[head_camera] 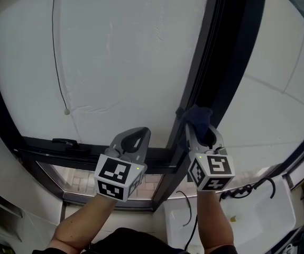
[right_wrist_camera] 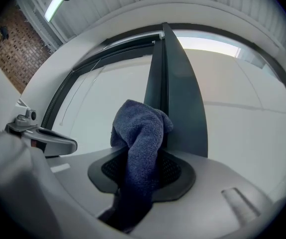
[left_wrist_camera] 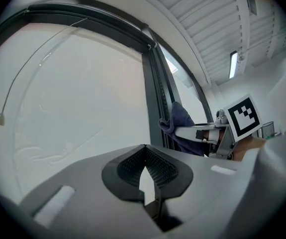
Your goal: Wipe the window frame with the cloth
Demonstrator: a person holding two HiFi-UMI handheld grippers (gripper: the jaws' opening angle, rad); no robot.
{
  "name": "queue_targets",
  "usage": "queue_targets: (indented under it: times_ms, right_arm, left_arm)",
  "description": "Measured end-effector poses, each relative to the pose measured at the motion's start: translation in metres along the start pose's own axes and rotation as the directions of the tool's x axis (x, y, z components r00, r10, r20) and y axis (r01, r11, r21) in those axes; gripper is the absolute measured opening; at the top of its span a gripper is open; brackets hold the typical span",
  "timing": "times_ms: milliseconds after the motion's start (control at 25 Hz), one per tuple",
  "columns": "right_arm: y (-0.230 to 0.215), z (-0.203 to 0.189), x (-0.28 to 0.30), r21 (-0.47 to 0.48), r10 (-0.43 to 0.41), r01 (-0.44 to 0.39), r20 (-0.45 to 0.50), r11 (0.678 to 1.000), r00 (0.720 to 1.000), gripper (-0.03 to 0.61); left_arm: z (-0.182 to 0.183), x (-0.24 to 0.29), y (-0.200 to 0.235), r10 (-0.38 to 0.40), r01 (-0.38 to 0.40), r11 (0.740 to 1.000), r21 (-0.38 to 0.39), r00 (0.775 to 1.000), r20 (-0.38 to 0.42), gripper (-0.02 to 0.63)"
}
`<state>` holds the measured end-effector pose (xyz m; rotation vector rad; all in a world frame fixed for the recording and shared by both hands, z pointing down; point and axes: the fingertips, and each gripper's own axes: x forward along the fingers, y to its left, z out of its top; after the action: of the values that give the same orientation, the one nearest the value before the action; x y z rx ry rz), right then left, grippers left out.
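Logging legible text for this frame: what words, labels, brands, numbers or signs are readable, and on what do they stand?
None: no words, numbers, brands or signs are readable in any view.
The left marker cube, on the left gripper: black-and-white square patterns only, no letters.
The right marker cube, on the right gripper: patterns only, no letters.
The cloth and the window frame: no print visible.

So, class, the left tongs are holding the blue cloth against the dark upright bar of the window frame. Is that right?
Not quite. It is the right tongs, not the left, that hold the blue cloth against the dark upright bar of the window frame. The right gripper view shows the cloth pinched between them. The left tongs are shut on nothing.
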<state>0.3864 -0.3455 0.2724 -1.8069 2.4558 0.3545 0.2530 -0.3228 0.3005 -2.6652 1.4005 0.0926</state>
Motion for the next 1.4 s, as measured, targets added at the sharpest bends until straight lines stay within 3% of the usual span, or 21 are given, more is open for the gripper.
queue_targets:
  times_ms: [400, 840, 1040, 1200, 1400]
  right_arm:
    - [0.005, -0.056, -0.008, 0.058, 0.008, -0.005, -0.054, 0.998, 0.999, 0.127]
    - [0.013, -0.114, -0.018, 0.050, 0.015, -0.010, -0.104, 0.999, 0.994, 0.127]
    - [0.017, -0.150, -0.025, 0.066, 0.017, -0.007, -0.146, 0.998, 0.989, 0.127]
    - [0.022, -0.174, -0.028, 0.015, 0.028, -0.025, -0.174, 1.000, 0.984, 0.127]
    - [0.027, -0.214, -0.034, 0.051, 0.040, -0.028, -0.259, 0.998, 0.965, 0.127]
  left_arm:
    - [-0.047, 0.000, 0.000, 0.017, -0.019, 0.999, -0.035, 0.998, -0.061, -0.006]
    - [-0.094, 0.001, -0.013, -0.031, 0.020, 0.996, -0.089, 0.991, -0.128, -0.006]
    - [-0.122, 0.000, -0.021, -0.047, 0.031, 0.996, -0.086, 0.981, -0.187, -0.006]
    - [-0.147, -0.002, -0.026, -0.064, 0.035, 0.992, -0.125, 0.971, -0.231, -0.006]
    - [-0.170, -0.001, -0.035, -0.087, 0.057, 0.991, -0.119, 0.960, -0.266, -0.006]
